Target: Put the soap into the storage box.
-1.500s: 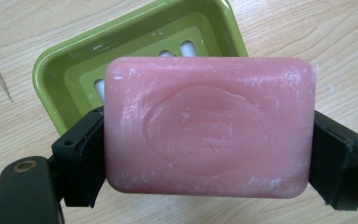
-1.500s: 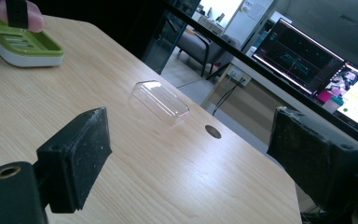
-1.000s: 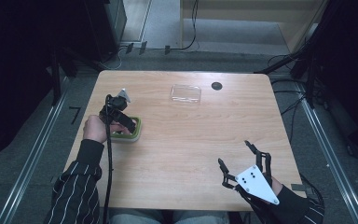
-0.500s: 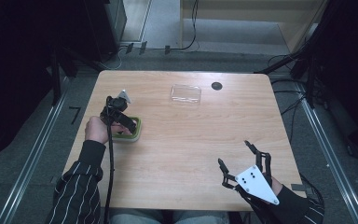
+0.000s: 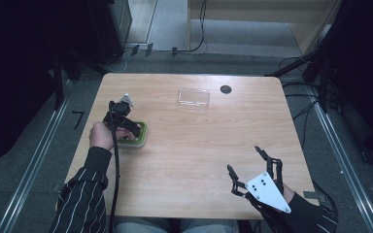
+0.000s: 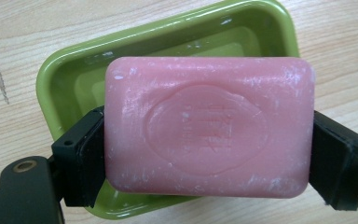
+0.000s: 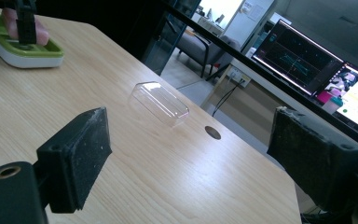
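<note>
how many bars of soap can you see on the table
1. The pink soap bar is clamped between the jaws of the left gripper, right over the green soap dish at the table's left side. No others show.

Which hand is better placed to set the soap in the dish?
Left. Its tool is shut on the pink soap right over the green dish. The right tool is open, far across the table.

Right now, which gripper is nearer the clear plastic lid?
Left. The left gripper holds the pink soap over the green dish, diagonally near the clear plastic lid; the right gripper waits at the table's near edge.
</note>
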`<state>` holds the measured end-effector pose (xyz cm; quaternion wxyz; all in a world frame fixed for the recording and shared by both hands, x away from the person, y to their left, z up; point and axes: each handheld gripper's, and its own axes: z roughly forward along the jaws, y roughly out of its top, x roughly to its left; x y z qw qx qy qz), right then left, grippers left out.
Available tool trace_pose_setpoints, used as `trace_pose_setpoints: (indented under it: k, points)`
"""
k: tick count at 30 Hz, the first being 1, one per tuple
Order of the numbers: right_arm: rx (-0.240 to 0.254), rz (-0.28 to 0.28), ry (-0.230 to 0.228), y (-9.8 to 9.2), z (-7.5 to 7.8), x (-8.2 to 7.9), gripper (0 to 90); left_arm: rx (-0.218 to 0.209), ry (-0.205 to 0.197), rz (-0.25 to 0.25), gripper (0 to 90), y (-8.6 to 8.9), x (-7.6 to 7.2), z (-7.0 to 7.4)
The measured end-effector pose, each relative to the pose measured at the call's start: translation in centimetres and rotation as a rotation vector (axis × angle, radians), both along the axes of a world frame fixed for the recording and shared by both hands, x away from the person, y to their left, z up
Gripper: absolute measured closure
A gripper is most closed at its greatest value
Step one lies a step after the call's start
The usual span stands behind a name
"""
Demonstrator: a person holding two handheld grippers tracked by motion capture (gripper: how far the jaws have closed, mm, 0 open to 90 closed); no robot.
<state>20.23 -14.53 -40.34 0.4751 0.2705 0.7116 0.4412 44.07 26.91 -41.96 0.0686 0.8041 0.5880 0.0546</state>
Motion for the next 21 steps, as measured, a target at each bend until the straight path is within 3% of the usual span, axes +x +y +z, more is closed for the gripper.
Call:
trace_pose_setpoints:
  k: [16, 21]
  points:
    - [0.000, 0.001, -0.004, 0.0, 0.0, 0.0, 13.2, 0.030, -0.033, 0.064, 13.9, 0.4, 0.3, -1.7]
    - [0.002, 0.001, -0.005, 0.0, 0.0, 0.0, 13.2, 0.039, -0.025, 0.077, 13.9, 0.4, 0.3, -2.1]
